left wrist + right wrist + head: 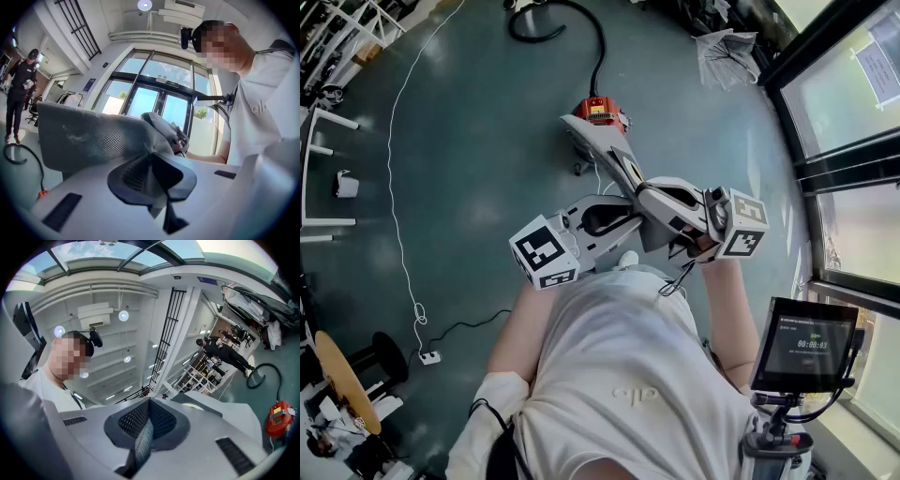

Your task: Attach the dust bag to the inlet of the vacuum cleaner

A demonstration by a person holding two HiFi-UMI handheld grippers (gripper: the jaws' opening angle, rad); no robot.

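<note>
A grey fabric dust bag [605, 150] hangs in the air in front of the person's chest, held between both grippers. My left gripper [628, 220] reaches in from the left and is shut on the bag [93, 136], whose fabric bunches in its pads. From the right, my right gripper [649, 202] is shut on a thin fold of the bag's mesh fabric [143, 439]. The red vacuum cleaner [598, 111] stands on the floor beyond the bag, with its black hose [553, 23] curling away. It also shows low at the right edge as the vacuum cleaner [277, 418].
A monitor on a stand [802, 342] sits at the person's right by the glass wall. A white cable and a power strip [429, 356] lie on the floor at left, near white frames [319, 169]. A person in black [18, 89] stands further off.
</note>
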